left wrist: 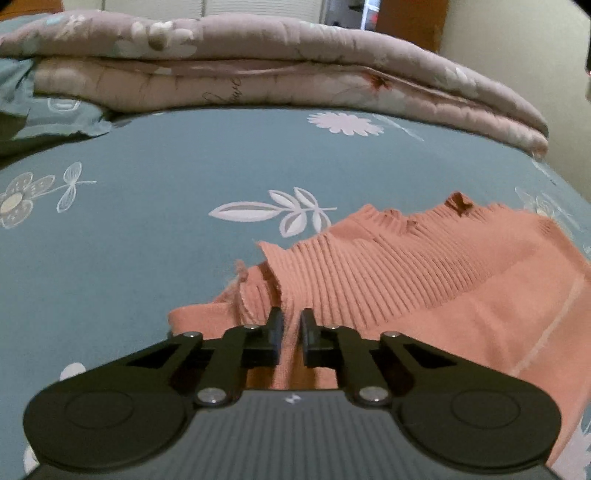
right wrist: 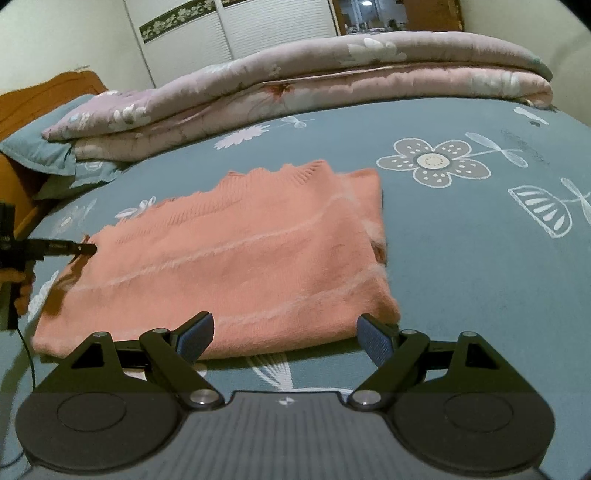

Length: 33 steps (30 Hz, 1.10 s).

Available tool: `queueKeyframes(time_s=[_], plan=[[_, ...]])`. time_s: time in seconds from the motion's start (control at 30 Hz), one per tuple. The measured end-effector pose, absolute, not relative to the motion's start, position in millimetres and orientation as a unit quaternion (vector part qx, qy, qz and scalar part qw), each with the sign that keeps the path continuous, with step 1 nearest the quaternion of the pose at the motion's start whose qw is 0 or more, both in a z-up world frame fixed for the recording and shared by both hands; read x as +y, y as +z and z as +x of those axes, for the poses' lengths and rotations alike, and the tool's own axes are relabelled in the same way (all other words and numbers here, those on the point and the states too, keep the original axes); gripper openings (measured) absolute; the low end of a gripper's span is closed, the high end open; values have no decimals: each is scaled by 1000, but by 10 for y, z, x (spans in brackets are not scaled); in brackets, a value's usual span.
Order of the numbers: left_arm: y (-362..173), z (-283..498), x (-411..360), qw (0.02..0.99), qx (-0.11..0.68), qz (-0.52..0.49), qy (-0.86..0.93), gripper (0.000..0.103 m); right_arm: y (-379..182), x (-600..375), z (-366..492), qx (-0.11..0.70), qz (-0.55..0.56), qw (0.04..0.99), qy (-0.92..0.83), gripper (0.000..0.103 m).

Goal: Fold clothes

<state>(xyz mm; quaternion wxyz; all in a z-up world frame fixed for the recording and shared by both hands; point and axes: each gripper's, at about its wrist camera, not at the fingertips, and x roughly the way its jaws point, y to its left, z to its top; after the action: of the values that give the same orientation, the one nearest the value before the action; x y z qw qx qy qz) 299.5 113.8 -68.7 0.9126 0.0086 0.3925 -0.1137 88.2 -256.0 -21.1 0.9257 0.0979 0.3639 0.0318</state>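
A salmon-pink knitted sweater (right wrist: 236,258) lies folded on the teal flowered bedsheet (right wrist: 461,258), its ribbed hem (left wrist: 388,258) towards the far side. My left gripper (left wrist: 291,318) is at the sweater's left edge, its black fingers nearly together with a ridge of the pink knit pinched between them. In the right wrist view, the left gripper (right wrist: 86,248) comes in from the left, and a hand holds it. My right gripper (right wrist: 285,322) stands open at the sweater's near edge. Its blue pads (right wrist: 195,338) straddle that edge without touching it.
A folded pink floral quilt (right wrist: 295,85) lies along the far side of the bed. A teal pillow (right wrist: 51,151) and an orange wooden headboard (right wrist: 48,92) are at the left. A white wardrobe (right wrist: 236,29) stands behind. Bare sheet (left wrist: 129,240) extends left of the sweater.
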Motion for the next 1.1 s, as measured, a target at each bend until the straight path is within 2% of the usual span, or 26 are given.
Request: queueKeyframes(time_s=[0.2,0.4,0.6,0.73,0.9,1.0,1.07,1.1], plan=[[-432,2764,1212,931,356,6,-77,5,-172,-2562,864,358,97,928,31,88],[-780,3025,1237,916,400,-9,-44,7,-191,-2618,899,353,100,930,26,90],[-422,2752,1291,933,358,-15,-43,7,-145,-2671,970,341,91,936,13,90],[-624,2874,1429,913,406,-34,-27,8,-157,-2716,1081,333,90,939,13,90],[-621,2898,1351,916,398,-34,-27,7,-98,-2860,1438,303,88,948,33,90],[-553,2977,1298,917,397,-26,-28,8,-107,-2993,1861,308,81,947,45,85],[-561,3020,1269,914,404,-18,-26,8,-113,-3081,2142,311,76,946,53,73],[-580,3040,1263,913,408,-18,-23,8,-149,-3154,2288,319,86,942,60,60]])
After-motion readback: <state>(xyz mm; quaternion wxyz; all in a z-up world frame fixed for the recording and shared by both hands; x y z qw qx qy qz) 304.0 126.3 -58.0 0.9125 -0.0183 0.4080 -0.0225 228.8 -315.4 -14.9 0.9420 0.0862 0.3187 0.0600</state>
